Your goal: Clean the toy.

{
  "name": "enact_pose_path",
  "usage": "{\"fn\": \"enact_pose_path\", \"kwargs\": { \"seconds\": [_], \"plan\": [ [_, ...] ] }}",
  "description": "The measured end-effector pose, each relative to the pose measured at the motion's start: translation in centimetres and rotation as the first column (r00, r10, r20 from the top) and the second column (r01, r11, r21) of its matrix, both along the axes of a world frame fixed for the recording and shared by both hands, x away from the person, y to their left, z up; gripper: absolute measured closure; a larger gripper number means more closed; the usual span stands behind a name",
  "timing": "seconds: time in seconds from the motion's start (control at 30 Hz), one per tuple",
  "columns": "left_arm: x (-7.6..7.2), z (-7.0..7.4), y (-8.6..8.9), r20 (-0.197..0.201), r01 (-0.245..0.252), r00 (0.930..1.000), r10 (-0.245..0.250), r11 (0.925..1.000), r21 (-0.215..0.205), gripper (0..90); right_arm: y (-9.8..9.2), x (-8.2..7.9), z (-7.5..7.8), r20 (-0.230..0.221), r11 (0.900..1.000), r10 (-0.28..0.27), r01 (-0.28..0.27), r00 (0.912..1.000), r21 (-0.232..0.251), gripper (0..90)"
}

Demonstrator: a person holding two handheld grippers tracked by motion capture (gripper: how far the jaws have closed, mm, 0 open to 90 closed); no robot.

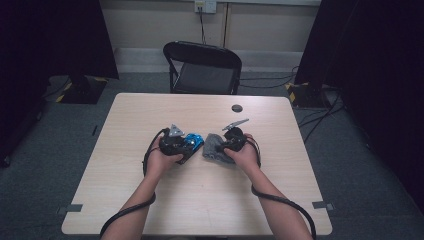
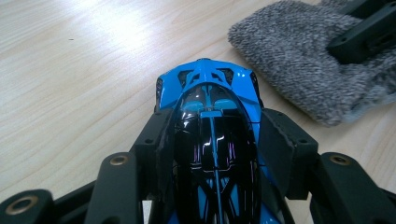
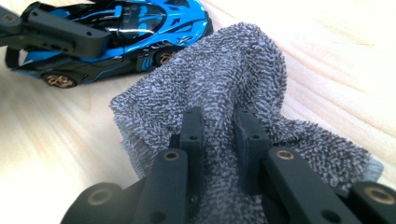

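Note:
A blue and black toy car [image 2: 211, 112] sits on the wooden table [image 1: 150, 115], gripped across its sides by my left gripper [image 2: 212, 144]. In the high view the car [image 1: 194, 141] pokes out to the right of the left gripper [image 1: 176, 142]. A grey fluffy cloth [image 3: 219, 88] lies just right of the car, its near part bunched between the jaws of my right gripper [image 3: 219, 135]. The high view has the cloth [image 1: 214, 147] under the right gripper [image 1: 231, 141]. In the right gripper view the car [image 3: 140, 28] lies beyond the cloth, touching its far edge.
A small dark round disc [image 1: 237, 108] lies on the table towards the far edge. A black folding chair [image 1: 202, 67] stands behind the table. Bare tabletop spreads to the left, right and near side of the hands.

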State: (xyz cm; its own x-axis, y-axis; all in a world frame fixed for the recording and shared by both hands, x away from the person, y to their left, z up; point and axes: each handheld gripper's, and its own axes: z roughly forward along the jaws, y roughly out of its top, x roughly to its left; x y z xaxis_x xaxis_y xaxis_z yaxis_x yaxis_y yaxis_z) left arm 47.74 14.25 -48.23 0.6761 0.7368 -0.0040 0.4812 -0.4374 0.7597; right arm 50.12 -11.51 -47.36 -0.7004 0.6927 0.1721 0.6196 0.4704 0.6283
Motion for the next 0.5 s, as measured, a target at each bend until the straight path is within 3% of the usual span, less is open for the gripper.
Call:
{"fn": "enact_pose_path", "kwargs": {
  "seconds": [0.5],
  "plan": [
    [-0.1, 0.0, 0.0, 0.000, -0.002, 1.0000, 0.002, 1.0000, -0.005, 46.8, 1.3, -0.3, -0.6, -0.019, 1.000, 0.010, -0.010, 0.9998, 0.006, 75.7]
  ]
}}
